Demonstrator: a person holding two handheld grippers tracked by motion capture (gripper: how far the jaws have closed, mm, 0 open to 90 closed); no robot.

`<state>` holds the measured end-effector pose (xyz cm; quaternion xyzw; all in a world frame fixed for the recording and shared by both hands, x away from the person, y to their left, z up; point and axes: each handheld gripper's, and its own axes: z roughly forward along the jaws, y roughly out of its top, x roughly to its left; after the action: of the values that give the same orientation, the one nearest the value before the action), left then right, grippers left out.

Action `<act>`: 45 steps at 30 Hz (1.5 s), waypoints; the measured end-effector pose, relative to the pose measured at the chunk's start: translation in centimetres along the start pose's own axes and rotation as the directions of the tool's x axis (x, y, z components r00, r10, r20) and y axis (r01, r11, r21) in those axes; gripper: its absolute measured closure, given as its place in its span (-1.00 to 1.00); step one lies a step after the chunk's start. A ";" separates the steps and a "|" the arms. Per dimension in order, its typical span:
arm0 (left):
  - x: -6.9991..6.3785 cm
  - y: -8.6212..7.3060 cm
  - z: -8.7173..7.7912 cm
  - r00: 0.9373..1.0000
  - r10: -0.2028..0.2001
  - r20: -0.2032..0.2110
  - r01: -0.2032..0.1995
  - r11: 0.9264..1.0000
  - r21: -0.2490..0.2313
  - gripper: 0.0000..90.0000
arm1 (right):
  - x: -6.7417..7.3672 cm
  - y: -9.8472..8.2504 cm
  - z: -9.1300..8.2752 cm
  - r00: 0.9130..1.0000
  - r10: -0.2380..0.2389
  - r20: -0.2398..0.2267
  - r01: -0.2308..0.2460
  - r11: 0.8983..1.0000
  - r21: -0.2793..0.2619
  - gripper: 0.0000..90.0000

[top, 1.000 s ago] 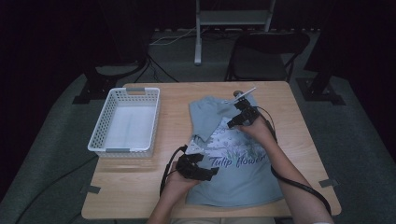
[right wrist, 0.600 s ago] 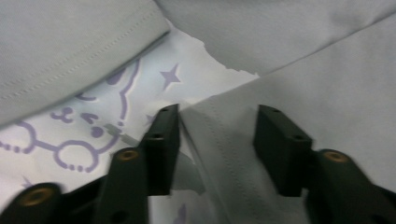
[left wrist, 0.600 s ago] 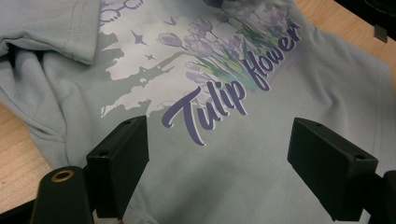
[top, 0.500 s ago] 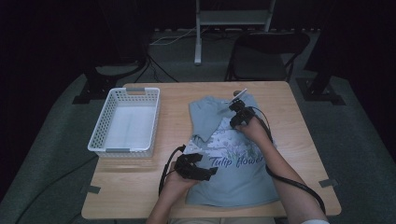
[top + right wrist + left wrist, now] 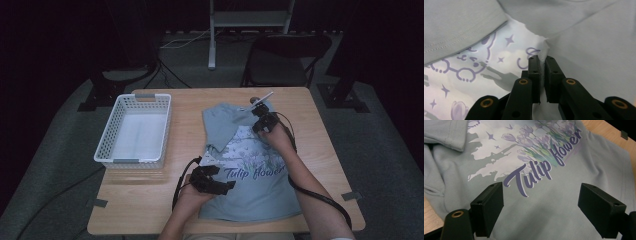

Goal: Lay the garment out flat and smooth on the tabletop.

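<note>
A wooden table (image 5: pixel 155 210) seen from above, in a dark room. A light blue T-shirt (image 5: pixel 260 200) lies spread on the table's right half, its print of purple tulips and the words "Tulip flower" facing up. The shirt's upper part is folded over, and a sleeve lies folded across the chest at about 10 o'clock from the print.

A person's forearms come in from 6 o'clock. The left gripper (image 5: pixel 226 187) hovers over the shirt's lower left part, at about 8 o'clock from the lettering. In the left gripper view its two black jaws stand wide apart, with the flat cloth and the word "Tulip" between and beyond them; the pads press on nothing.

The right gripper (image 5: pixel 256 122) is at the shirt's upper right, at about 1 o'clock from the print, near the folded edge. Its jaws have just been closing. In the right gripper view they stand nearly together, pinching a raised ridge of the cloth (image 5: pixel 543 53) where the printed white area meets the plain blue fabric.

A white basket (image 5: pixel 114 150) with lattice walls sits on the table's left half, at 9 o'clock from the shirt and well apart from it. A dark chair (image 5: pixel 280 55) stands beyond the table at 12 o'clock.
</note>
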<state>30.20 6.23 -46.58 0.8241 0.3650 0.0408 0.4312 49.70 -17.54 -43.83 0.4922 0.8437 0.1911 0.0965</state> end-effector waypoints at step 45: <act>-0.2 0.2 0.1 0.999 0.001 0.038 -0.002 1.000 0.011 -0.52 | -18.1 -7.9 -3.4 0.893 0.427 0.139 -0.415 0.903 -0.110 0.82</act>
<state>30.22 5.95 -46.44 0.8273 0.3565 0.0235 0.4334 51.21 -37.54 -44.52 0.6729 0.6985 0.2000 0.1391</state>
